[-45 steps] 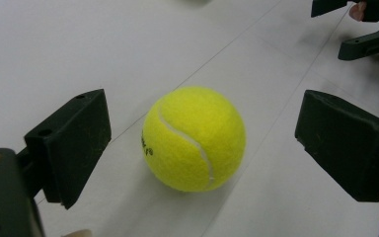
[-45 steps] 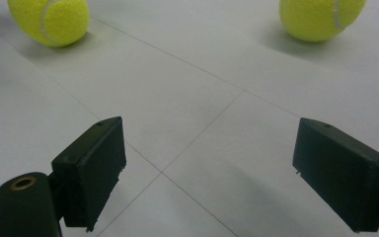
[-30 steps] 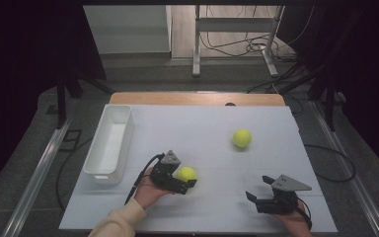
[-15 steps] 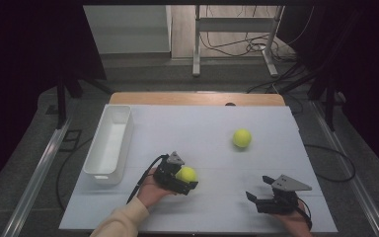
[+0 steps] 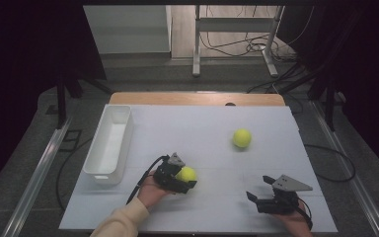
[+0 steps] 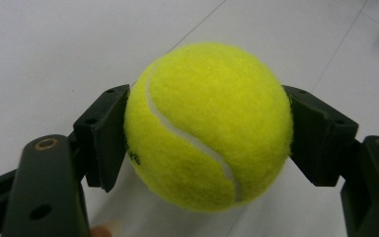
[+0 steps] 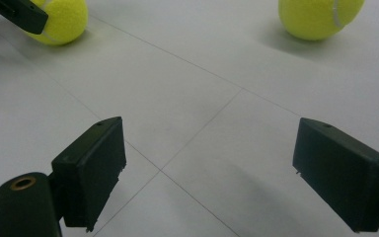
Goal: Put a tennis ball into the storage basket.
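Observation:
A yellow tennis ball (image 6: 209, 123) sits between the two black jaws of my left gripper (image 6: 207, 133), both pads pressed against its sides. The jaws have just been closing on it. In the high view this gripper (image 5: 186, 177) and its ball (image 5: 186, 174) rest low on the white table top, left of centre. My right gripper (image 5: 258, 188) is at the front right, jaws open and nothing between them (image 7: 209, 173). A second tennis ball (image 5: 242, 138) lies free farther back on the right; the right gripper view has it at the top right (image 7: 318, 17).
A long white tray (image 5: 101, 177) stands along the table's left side, with nothing in it that I can see. The white table top (image 5: 202, 128) ends in a wooden strip at the back. Beyond it are metal legs and cables on the floor.
The left gripper's jaws have drawn in onto the ball that lay between them. Both hands and the free ball are where they were.

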Demonstrator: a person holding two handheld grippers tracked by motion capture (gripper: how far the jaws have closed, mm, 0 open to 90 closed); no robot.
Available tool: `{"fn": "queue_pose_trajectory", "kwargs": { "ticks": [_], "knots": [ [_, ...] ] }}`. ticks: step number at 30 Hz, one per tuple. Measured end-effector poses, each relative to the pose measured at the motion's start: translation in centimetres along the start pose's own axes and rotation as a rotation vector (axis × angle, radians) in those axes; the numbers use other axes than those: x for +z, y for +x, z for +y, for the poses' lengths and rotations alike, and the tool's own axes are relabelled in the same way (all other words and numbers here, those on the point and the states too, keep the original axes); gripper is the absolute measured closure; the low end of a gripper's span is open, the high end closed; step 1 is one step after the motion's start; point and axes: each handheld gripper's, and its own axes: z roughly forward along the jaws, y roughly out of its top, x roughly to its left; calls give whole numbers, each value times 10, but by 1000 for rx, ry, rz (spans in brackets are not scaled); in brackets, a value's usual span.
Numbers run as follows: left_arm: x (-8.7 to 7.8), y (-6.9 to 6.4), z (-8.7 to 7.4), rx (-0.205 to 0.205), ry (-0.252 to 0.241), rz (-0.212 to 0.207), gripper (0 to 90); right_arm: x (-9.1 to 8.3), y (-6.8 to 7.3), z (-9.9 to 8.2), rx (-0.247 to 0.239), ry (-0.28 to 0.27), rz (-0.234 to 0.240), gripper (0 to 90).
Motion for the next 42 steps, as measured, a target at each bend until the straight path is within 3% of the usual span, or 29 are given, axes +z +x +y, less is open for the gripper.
{"fn": "queue_pose_trajectory", "kwargs": {
  "ticks": [10, 36, 42],
  "knots": [
    [-8, -1, 0, 11, -34, 11, 261, -2, -1, 0, -1, -15, -10, 135],
    [-33, 3, 0, -32, -143, -5, 261, -1, -1, 0, -2, -8, -13, 135],
    [-40, 2, 2, -27, -166, -5, 261, -1, -1, 0, -1, -9, -13, 136]
  ]
}}
